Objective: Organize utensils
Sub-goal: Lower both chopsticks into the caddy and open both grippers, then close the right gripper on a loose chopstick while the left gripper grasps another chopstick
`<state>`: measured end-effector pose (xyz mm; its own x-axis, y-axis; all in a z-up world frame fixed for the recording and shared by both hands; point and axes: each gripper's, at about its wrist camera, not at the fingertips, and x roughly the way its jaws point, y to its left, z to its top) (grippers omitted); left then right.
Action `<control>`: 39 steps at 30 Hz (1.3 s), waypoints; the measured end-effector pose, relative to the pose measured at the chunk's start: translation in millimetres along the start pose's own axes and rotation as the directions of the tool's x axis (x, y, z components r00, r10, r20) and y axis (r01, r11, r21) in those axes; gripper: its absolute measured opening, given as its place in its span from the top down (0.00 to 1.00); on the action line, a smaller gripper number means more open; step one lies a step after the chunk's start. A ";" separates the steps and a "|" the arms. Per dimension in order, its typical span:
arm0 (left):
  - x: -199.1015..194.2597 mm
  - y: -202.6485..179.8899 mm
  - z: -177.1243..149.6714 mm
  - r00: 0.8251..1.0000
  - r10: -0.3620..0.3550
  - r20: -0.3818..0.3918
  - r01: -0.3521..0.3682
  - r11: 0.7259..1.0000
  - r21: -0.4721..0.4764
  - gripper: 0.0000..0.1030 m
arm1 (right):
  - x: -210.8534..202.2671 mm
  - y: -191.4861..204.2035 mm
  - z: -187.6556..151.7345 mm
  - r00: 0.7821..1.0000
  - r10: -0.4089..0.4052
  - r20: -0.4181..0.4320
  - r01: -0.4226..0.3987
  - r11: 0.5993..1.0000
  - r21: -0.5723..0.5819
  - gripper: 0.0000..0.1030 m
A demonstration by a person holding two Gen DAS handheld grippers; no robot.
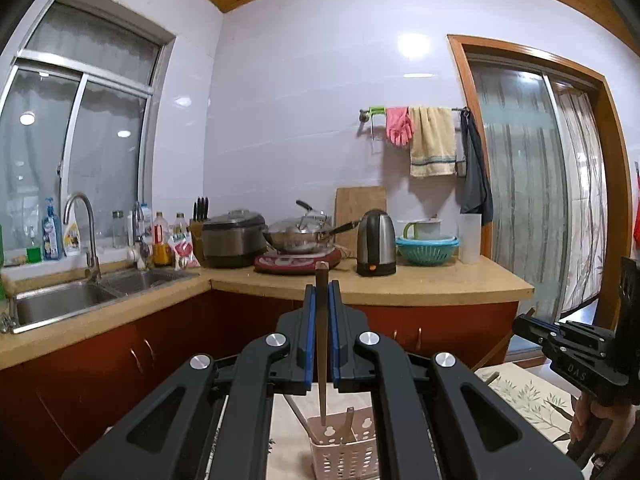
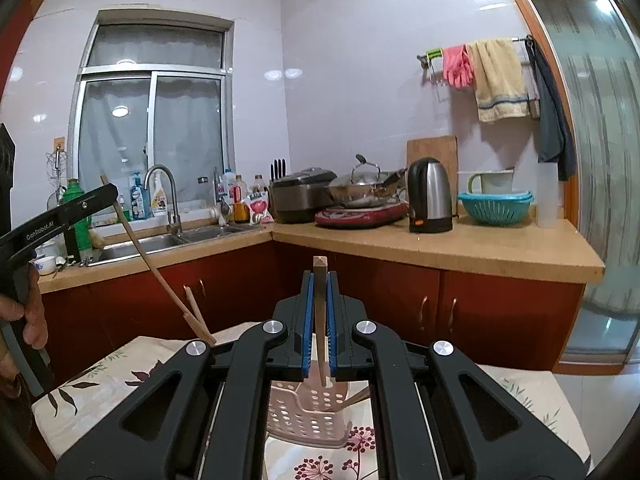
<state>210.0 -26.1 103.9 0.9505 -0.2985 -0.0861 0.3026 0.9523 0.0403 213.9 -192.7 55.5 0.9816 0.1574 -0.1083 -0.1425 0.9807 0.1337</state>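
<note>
Gripping a slim wooden chopstick (image 1: pixel 322 344) upright between their blue pads, the left tongs (image 1: pixel 322 300) are clenched on its shaft, the square top end poking above the fingertips at 12 o'clock and the thin tip hanging just over a pale perforated plastic utensil basket (image 1: pixel 344 454) at 6 o'clock. Two more wooden utensils already stand in that basket. The right tongs (image 2: pixel 319 292) are likewise clenched on a second wooden chopstick (image 2: pixel 320 320), held upright, its lower tip at the basket's rim in the right wrist view. The basket stands on a table covered by a cream cloth printed with dark red flowers and leaves (image 2: pixel 120 376).

In the left wrist view the right tongs show at 3 o'clock, with a person's hand (image 1: pixel 596 420) on the grip below them. In the right wrist view the left tongs appear at 9 o'clock, their chopstick slanting down toward the basket.

Beyond, at 12 o'clock, a tan kitchen counter (image 1: pixel 420 284) carries a steel electric kettle (image 1: pixel 376 242), a steel wok with a lid (image 1: pixel 300 232) and a teal colander (image 1: pixel 426 248); a steel sink (image 1: pixel 60 300) lies at 9 o'clock.
</note>
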 end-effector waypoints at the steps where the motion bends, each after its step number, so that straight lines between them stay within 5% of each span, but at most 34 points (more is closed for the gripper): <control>1: 5.0 1.5 -5.8 1.000 -0.003 -0.012 0.003 1.000 -0.007 0.94 | 3.0 -0.2 -3.2 1.000 -0.002 -0.006 0.002 1.000 0.001 0.94; 17: 49.9 10.2 -91.4 0.977 -0.024 -0.210 0.006 0.996 -0.086 0.92 | 43.3 -15.2 -57.8 0.992 -0.001 -0.127 0.009 0.998 0.059 0.93; 21: 49.7 9.1 -95.4 0.975 -0.025 -0.221 0.004 0.995 -0.095 0.67 | 40.8 -16.4 -59.7 0.992 0.004 -0.129 0.006 0.997 0.078 0.84; 28: 30.2 7.3 -93.7 0.979 -0.013 -0.204 -0.007 0.995 -0.099 0.39 | 15.6 -15.4 -55.3 0.996 -0.002 -0.091 0.010 0.996 0.083 0.67; 39: -18.8 1.3 -120.4 0.966 0.005 -0.257 -0.035 0.993 -0.111 0.32 | -41.2 -3.5 -87.8 0.991 0.005 -0.130 0.005 0.997 0.076 0.63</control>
<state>184.1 -11.5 -14.2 0.9023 -0.2667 -0.3388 0.2595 0.9634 -0.0672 162.8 -192.4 -26.9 0.9560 0.1758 -0.2350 -0.1273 0.9699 0.2076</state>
